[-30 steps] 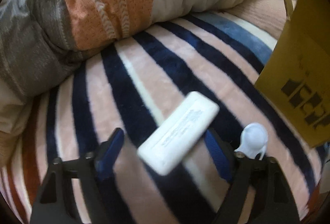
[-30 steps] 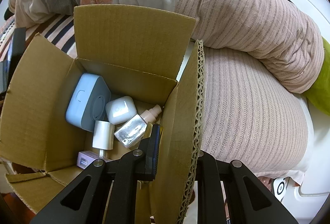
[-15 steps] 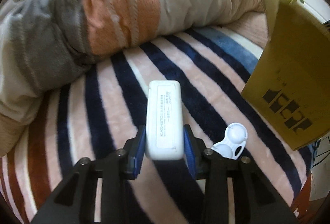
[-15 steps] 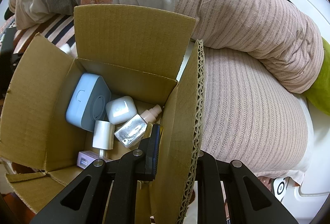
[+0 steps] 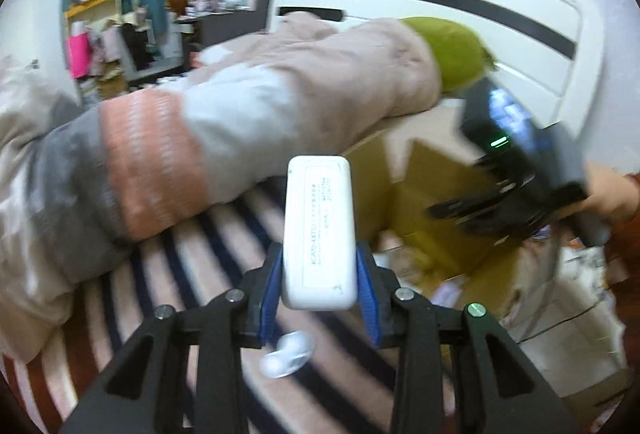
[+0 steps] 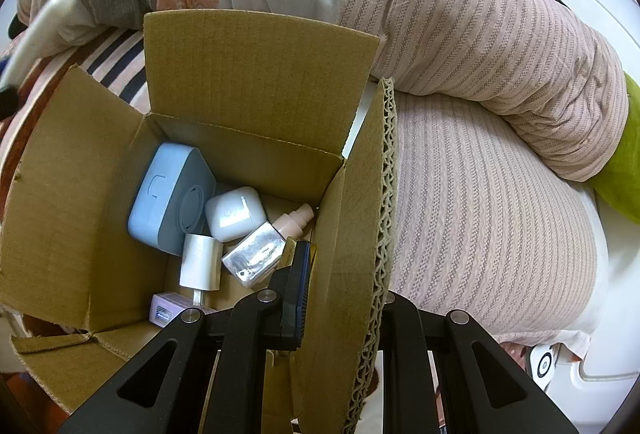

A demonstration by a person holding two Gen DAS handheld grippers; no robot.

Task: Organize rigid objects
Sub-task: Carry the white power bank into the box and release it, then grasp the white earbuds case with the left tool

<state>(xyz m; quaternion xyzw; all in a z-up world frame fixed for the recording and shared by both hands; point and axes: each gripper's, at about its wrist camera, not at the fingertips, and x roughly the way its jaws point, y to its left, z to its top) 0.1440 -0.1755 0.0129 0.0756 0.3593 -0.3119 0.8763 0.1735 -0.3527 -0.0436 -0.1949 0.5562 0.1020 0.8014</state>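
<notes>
Above striped bedding (image 5: 192,274) a white case (image 5: 319,234) is clamped by the left gripper (image 5: 319,286), unboxed yet, while the box (image 6: 256,74) flap is pinched by the right gripper (image 6: 340,294), several items (image 6: 236,212) already inside.

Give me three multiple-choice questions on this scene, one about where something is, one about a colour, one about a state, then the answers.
1. Where is the blue case?
A. On the striped blanket
B. Inside the box
C. In the right gripper

2. What colour is the block in the left gripper?
A. White
B. Green
C. Purple

3. What is the right gripper doing?
A. Hanging open over the box
B. Shut on the block
C. Clamped on the box's flap

Answers:
1 B, it lies at the box's bottom beside a white earbud case.
2 A, the block between the blue pads is white with faint print.
3 C, the corrugated flap edge stands between its fingers.
</notes>
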